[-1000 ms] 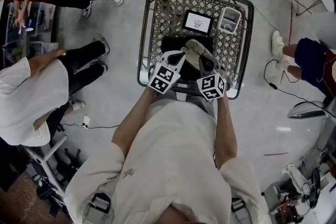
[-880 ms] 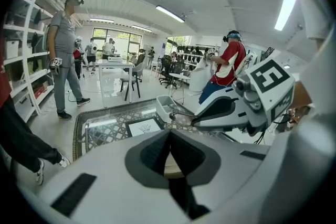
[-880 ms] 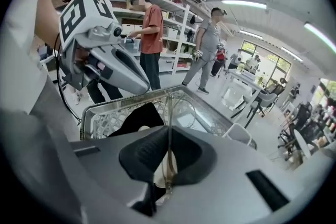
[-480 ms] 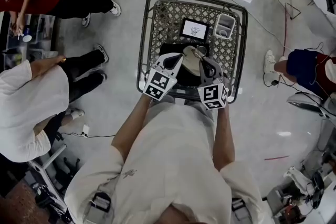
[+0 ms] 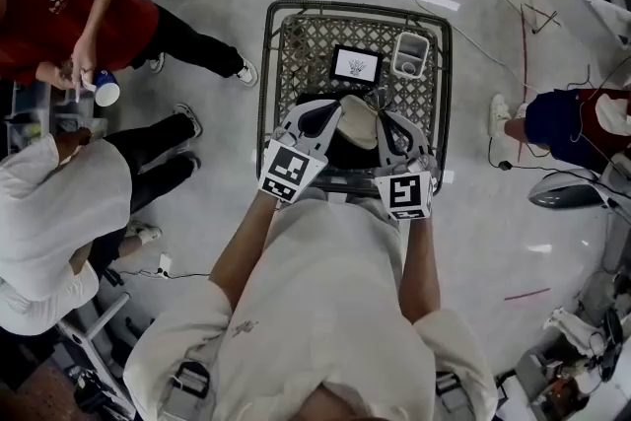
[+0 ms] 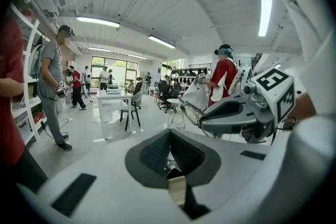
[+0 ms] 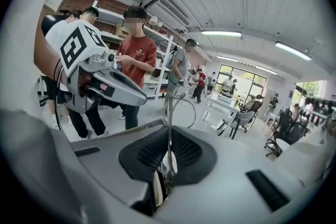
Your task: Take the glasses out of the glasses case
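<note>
Both grippers are held up over the wire mesh cart point(image 5: 296, 35). A beige glasses case point(image 5: 357, 120) hangs between them, with something black point(image 5: 340, 151) below it. My left gripper point(image 5: 328, 116) is shut on a beige edge point(image 6: 177, 190), which looks like the case. Shut on the thin metal frame of the glasses point(image 7: 168, 113), my right gripper point(image 5: 381, 120) holds them upright. One round lens rim point(image 7: 184, 110) shows past its jaws. In the left gripper view the right gripper point(image 6: 207, 118) carries the glasses point(image 6: 192, 109) at right.
On the cart's far end lie a small black-framed screen point(image 5: 355, 64) and a white container point(image 5: 411, 53). People stand close at left point(image 5: 69, 202) and top left point(image 5: 69, 5), another at right point(image 5: 572, 118). Cables run across the floor.
Both grippers have drawn back toward me and a little apart, with the beige case still between them. The person in red has stepped further into view at top left.
</note>
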Motion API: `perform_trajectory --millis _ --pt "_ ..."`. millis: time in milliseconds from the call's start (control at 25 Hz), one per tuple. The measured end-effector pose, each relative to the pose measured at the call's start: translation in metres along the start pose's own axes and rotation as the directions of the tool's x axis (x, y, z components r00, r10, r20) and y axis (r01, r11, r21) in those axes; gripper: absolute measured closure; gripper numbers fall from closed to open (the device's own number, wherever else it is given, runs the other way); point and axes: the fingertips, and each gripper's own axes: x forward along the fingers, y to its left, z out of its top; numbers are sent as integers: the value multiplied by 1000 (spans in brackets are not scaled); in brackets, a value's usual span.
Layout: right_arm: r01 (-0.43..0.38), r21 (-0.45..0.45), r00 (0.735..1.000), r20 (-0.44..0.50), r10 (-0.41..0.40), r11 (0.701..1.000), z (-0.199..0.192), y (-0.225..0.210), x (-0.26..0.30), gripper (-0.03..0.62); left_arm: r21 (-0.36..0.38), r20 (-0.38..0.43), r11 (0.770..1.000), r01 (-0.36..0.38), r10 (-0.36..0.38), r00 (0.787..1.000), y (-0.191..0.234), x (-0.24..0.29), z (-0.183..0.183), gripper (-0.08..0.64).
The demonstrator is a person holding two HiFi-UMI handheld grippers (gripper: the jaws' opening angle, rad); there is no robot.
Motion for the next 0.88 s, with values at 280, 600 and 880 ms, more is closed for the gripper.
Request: perform_trajectory --millis 280,600,880 --pt "42 -12 996 74 -41 999 44 -16 -24 574 34 76 999 21 -24 997 -10 -9 40 546" --pt "68 72 980 183 -80 995 75 -31 -52 574 65 125 998 21 -29 992 -18 -19 67 546" --pt "54 75 970 231 -70 996 89 -39 -58 575 74 145 997 1 -12 989 -22 -21 80 546"
